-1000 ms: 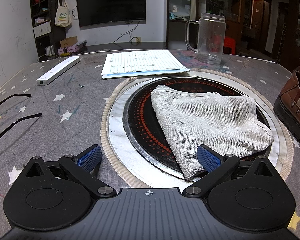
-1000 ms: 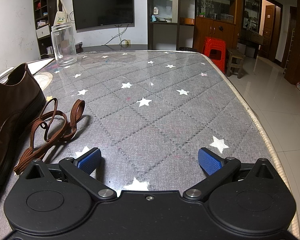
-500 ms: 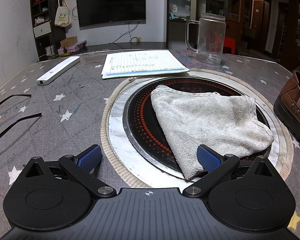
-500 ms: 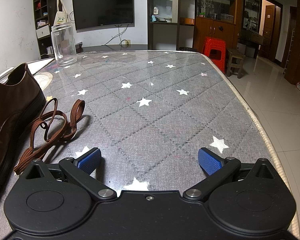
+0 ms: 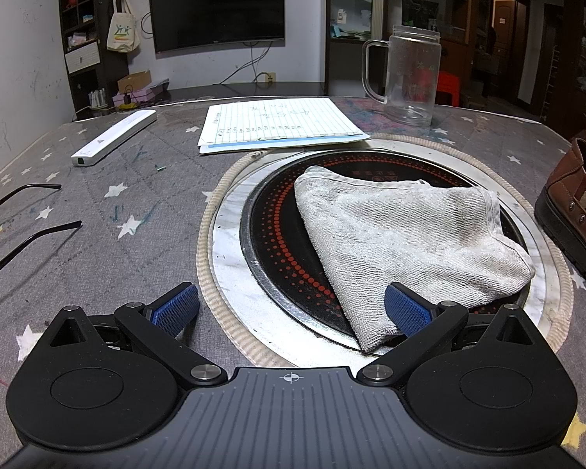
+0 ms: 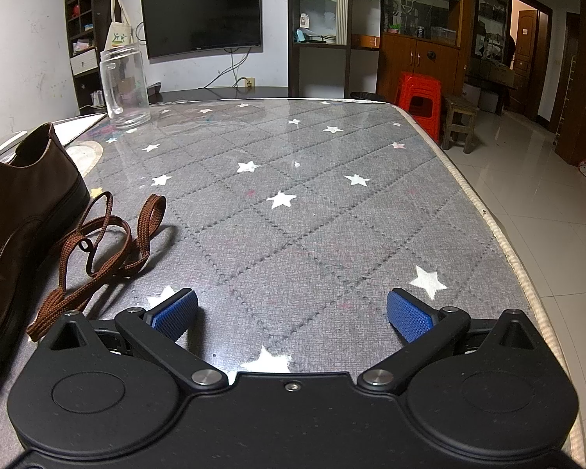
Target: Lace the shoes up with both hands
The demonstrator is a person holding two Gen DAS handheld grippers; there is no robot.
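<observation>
In the right wrist view we see the brown leather shoe (image 6: 15, 226) at nine o'clock, cut off by the frame edge so that its toe and most of its eyelets are out of sight. Its brown shoelace (image 6: 97, 242) lies in loose loops on the star-patterned table cover (image 6: 312, 203), just beside the sole; we cannot tell whether the lace is threaded into the shoe, since its near end passes behind the gripper body. Our right gripper (image 6: 293, 308) sits low over the cover with its fingers spread wide and nothing between them, the lace off at ten o'clock from it. A clear glass jar (image 6: 124, 82) stands at eleven o'clock.

In the left wrist view only the heel part of the shoe (image 5: 574, 211) shows, at three o'clock. Our left gripper (image 5: 291, 306) is likewise spread and grasps nothing; its right pad (image 5: 406, 308) overlaps the corner of a grey cloth (image 5: 406, 230) on a round cooktop (image 5: 277, 234), contact unclear. A lined paper pad (image 5: 277, 123) lies at twelve o'clock.
</observation>
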